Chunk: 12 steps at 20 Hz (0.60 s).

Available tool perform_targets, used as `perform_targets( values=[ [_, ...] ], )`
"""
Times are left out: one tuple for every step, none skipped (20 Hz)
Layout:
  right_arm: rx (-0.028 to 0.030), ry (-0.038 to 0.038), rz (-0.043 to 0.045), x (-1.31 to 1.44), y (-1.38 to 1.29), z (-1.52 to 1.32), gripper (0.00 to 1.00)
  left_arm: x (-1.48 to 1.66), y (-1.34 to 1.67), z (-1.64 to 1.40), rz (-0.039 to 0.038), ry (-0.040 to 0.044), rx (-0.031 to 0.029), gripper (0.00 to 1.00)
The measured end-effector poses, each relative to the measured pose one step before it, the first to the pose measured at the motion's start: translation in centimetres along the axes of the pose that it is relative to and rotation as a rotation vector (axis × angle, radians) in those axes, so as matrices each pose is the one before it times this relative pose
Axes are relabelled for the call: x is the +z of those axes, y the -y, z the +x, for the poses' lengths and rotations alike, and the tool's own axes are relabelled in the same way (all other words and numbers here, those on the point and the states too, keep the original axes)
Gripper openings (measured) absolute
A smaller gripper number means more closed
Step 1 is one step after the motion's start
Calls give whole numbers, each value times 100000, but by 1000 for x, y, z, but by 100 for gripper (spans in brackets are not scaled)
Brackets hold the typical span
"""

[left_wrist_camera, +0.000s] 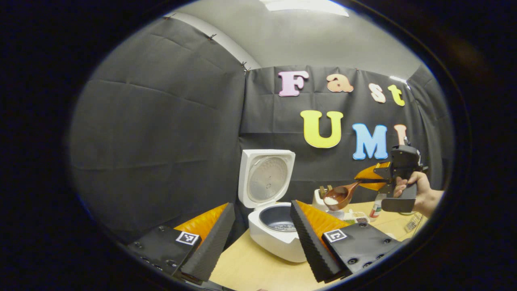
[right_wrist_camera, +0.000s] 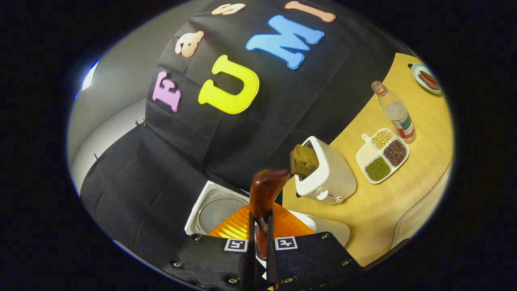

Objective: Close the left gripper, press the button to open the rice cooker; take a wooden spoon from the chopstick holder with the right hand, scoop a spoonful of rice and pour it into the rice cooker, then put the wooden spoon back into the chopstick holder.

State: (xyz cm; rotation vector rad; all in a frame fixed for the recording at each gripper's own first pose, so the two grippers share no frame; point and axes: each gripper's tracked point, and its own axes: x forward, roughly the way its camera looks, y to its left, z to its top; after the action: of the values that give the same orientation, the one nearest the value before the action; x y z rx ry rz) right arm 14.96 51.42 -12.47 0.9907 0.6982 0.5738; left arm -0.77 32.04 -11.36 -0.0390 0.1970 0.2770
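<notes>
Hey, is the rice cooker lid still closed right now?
No, the rice cooker lid stands upright and open in the left gripper view, with the dark inner pot exposed below it.

White cooker (left_wrist_camera: 270, 226), brown spoon (left_wrist_camera: 339, 196).
The tray (right_wrist_camera: 381, 155) is white with green, dark red and beige grains; the table (right_wrist_camera: 387, 202) is light wood.

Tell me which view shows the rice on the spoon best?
The left gripper view: the wooden spoon is side-on, white rice visible in its bowl. The right gripper view shows the wooden spoon from behind, hiding any rice.
</notes>
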Motion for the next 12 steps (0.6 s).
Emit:
perform_targets(
  values=[
    [71,-1212,-1482,-776,-264,887,10,-201,-370,-68,-128,-273,704,96],
    [-232,-1049,-1880,-759,-249,807,10,-155,-409,-51,-183,-376,760,96],
    [-345,-968,-2010,-629,58,941,10,-300,-401,-69,13,-529,955,92],
    [-370,-697,-2380,-598,-139,686,10,-271,-463,-9,69,-606,1043,96],
    [-163,-507,-2324,-476,-135,712,10,-212,-401,-77,-31,-471,977,96],
    [-331,-784,-2335,-691,-120,776,10,-113,-344,-124,-104,-284,856,92],
    [-243,-988,-1958,-574,-70,672,10,-99,-235,-316,-10,-167,703,92],
    [22,-871,-1991,-606,-320,679,10,62,-350,-111,238,42,747,96],
    [195,-412,-2238,-439,-281,593,10,-247,-363,-209,373,148,878,96],
    [-20,-588,-2927,-447,-187,509,10,-178,-347,-117,211,-472,878,96],
    [-137,-689,-4062,-526,-235,430,10,-360,-359,-44,-126,-624,864,96],
    [-178,-446,-5533,-618,-403,446,10,-179,-338,-80,-287,-658,861,92]
  ],
)
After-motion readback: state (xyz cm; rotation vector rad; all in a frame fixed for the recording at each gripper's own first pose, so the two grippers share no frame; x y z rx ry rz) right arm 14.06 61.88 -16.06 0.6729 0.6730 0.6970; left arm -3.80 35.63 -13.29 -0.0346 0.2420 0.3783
